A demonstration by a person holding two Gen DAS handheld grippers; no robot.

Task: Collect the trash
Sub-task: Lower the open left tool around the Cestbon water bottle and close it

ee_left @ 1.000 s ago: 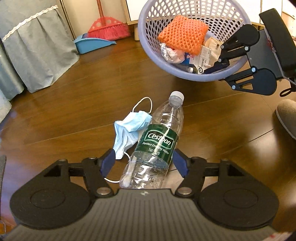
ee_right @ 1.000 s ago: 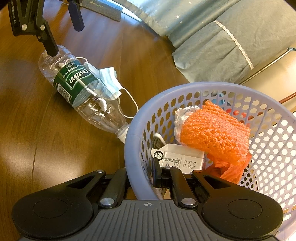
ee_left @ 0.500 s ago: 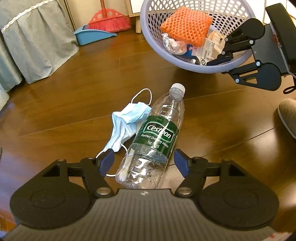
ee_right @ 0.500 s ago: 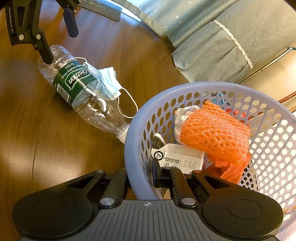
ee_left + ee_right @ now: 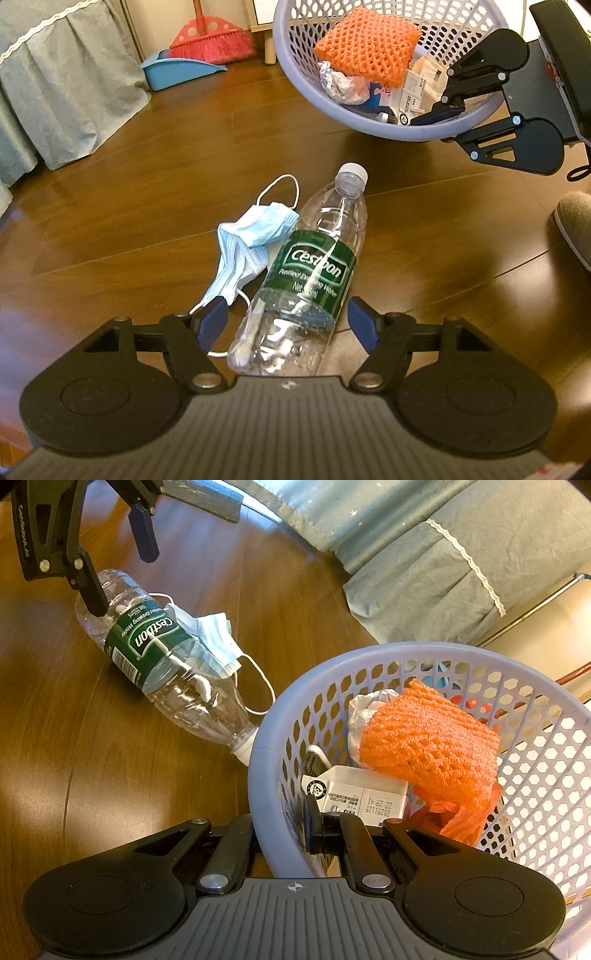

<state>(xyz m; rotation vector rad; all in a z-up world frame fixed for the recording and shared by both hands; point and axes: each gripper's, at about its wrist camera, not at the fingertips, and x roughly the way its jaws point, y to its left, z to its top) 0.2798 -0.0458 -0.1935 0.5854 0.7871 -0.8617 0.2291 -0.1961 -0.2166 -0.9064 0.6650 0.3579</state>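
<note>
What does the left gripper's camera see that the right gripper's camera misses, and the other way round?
Only the left wrist view shows the red broom, the blue dustpan, a grey slipper at the right edge, and the bottle's white cap. Only the right wrist view shows the date-stamped white carton close up and the bottle's barcode. Both show the plastic bottle lying beside the blue face mask, the lavender basket with the orange foam net, and the grey bed skirt.

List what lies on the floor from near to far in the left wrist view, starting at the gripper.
Left gripper → plastic bottle → face mask → lavender basket held by the right gripper → blue dustpan and red broom.
</note>
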